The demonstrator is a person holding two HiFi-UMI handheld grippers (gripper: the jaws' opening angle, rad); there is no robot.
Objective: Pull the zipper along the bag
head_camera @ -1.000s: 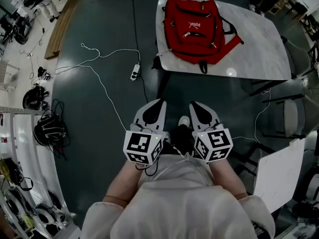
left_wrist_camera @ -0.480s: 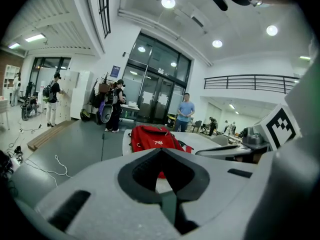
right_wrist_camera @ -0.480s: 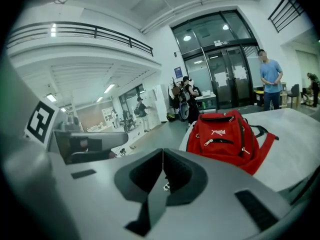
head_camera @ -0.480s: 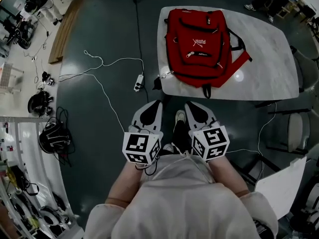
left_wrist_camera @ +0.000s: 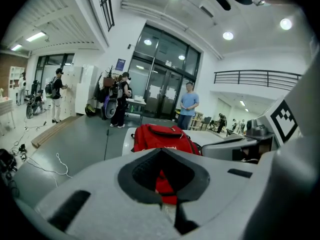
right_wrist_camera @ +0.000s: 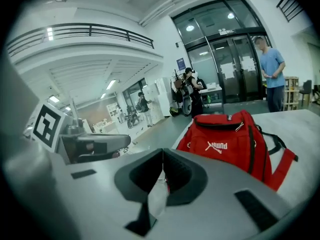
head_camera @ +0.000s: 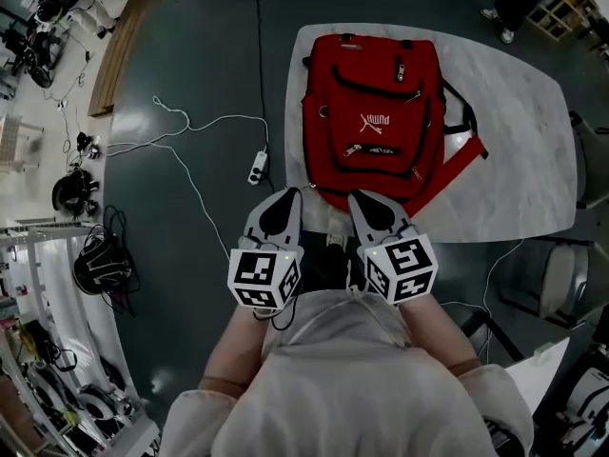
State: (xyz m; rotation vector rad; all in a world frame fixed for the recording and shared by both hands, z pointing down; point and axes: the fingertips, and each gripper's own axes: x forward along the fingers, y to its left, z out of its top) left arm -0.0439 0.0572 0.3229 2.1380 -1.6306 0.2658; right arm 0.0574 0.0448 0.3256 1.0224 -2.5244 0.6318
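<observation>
- A red bag (head_camera: 373,122) lies flat on a white marble desk (head_camera: 514,131); its carry handle points to the far edge, its base to the person, and its straps trail off to the person's right
- The bag sits toward the left half of the desk; a silver zipper pull (head_camera: 353,149) shows on its front panel, untouched
- The left gripper (head_camera: 289,194) is held low in front of the person at the near edge of the desk; its jaws are pressed together with nothing between them, as the left gripper view confirms (left_wrist_camera: 161,152)
- The right gripper (head_camera: 355,198) is level with it, just beside, its tips close to the bag's base; its jaws also meet, empty (right_wrist_camera: 162,152)
- In both gripper views the bag (right_wrist_camera: 235,139) lies ahead of the jaw tips, apart from them
- On the dark floor (head_camera: 190,55) left of the desk lie a white power strip (head_camera: 257,167) and a loose white cable (head_camera: 190,127)
- A bystander in a blue shirt (left_wrist_camera: 189,104) stands beyond the desk near glass doors
</observation>
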